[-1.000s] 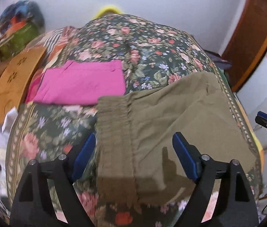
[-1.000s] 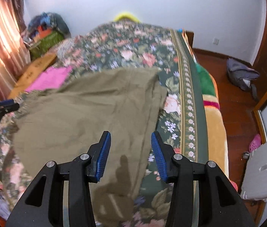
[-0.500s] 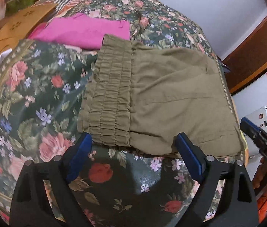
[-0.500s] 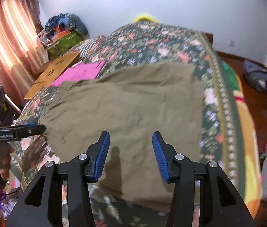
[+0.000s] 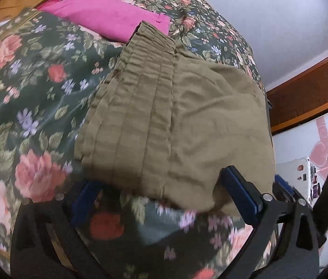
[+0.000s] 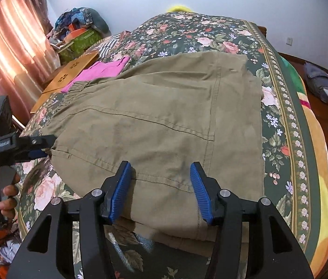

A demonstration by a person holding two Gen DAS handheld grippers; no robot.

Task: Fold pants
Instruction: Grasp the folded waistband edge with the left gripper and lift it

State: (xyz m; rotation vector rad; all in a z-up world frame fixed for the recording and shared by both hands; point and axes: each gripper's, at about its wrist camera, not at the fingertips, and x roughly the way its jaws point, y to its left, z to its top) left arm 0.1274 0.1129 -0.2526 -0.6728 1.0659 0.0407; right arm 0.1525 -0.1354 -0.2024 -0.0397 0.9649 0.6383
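Olive-green pants [image 5: 187, 121] lie folded flat on the floral bedspread [image 5: 31, 88], the ribbed elastic waistband [image 5: 138, 107] toward the left. My left gripper [image 5: 161, 197] is open, its blue fingers straddling the near waistband edge low over the bed. In the right wrist view the pants [image 6: 164, 121] spread wide. My right gripper [image 6: 161, 190] is open, its blue pads astride the near folded edge. The left gripper [image 6: 38, 146] shows at the pants' left corner.
A folded pink garment [image 5: 108, 14] lies beyond the waistband; it also shows in the right wrist view [image 6: 101, 72]. A wooden board [image 6: 71, 74], bags and a curtain [image 6: 8, 53] sit left of the bed. The right bed edge drops to the floor with a grey bag [image 6: 322, 83].
Both grippers have dropped lower and closer to the near edge of the pants. The left one now reaches the waistband corner. Both stay open.
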